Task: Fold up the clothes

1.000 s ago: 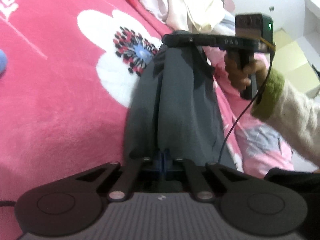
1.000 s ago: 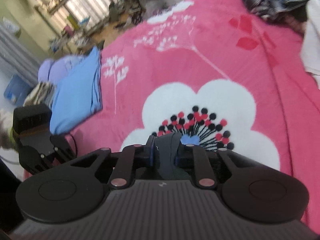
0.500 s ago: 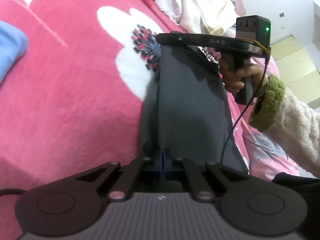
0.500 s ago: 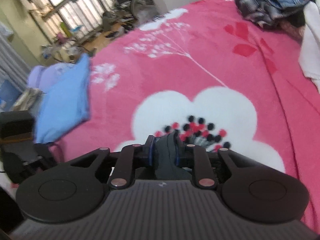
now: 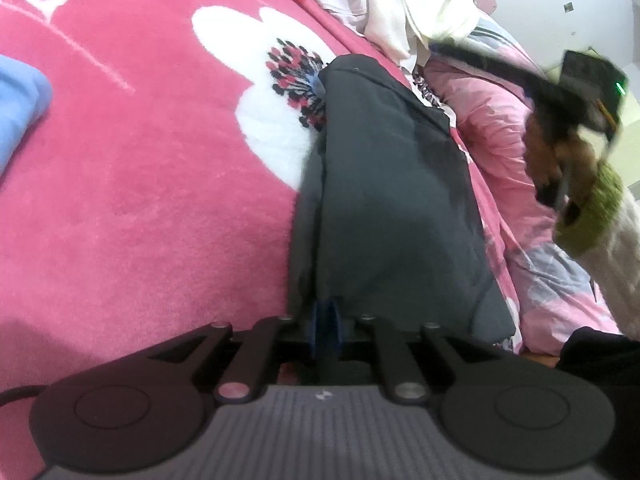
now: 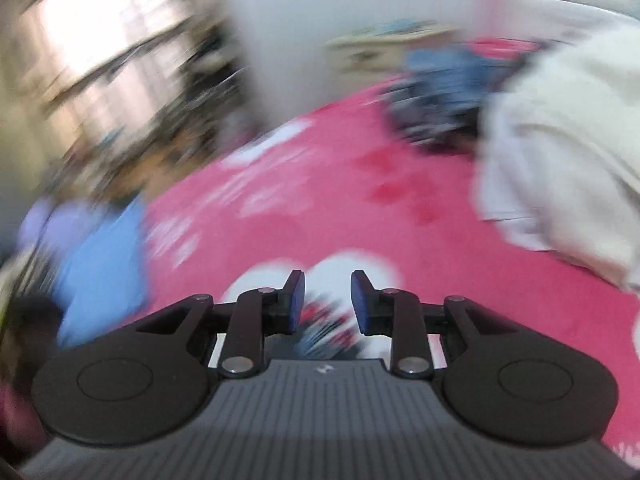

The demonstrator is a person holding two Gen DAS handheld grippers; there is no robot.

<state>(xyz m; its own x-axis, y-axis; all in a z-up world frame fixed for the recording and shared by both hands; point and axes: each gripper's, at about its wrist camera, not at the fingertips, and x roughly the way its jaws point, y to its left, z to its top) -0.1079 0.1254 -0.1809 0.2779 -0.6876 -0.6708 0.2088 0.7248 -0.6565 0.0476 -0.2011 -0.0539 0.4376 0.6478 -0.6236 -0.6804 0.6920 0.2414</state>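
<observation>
A dark grey garment (image 5: 384, 208) lies folded lengthwise on the pink blanket (image 5: 120, 168), reaching from my left gripper to the white flower print. My left gripper (image 5: 327, 330) sits at the garment's near end. Its jaws are opening, the blue pads stand slightly apart, and the cloth's edge is still between them. My right gripper (image 6: 328, 300) is opening with nothing between its pads; its view is heavily blurred. In the left wrist view the right gripper (image 5: 460, 54) is a dark blur up at the right, clear of the garment, held by a hand (image 5: 560, 152) in a green cuff.
A folded blue cloth (image 5: 16, 112) (image 6: 100, 264) lies at the left. A heap of cream clothes (image 5: 400, 4) (image 6: 560, 168) is at the far side, with dark blue clothing (image 6: 436, 92) behind it. A pink floral quilt (image 5: 500, 140) borders the garment on the right.
My right gripper let go of the garment's far end and swung up and away to the right. The far end now lies on the blanket. The left pads have parted a little.
</observation>
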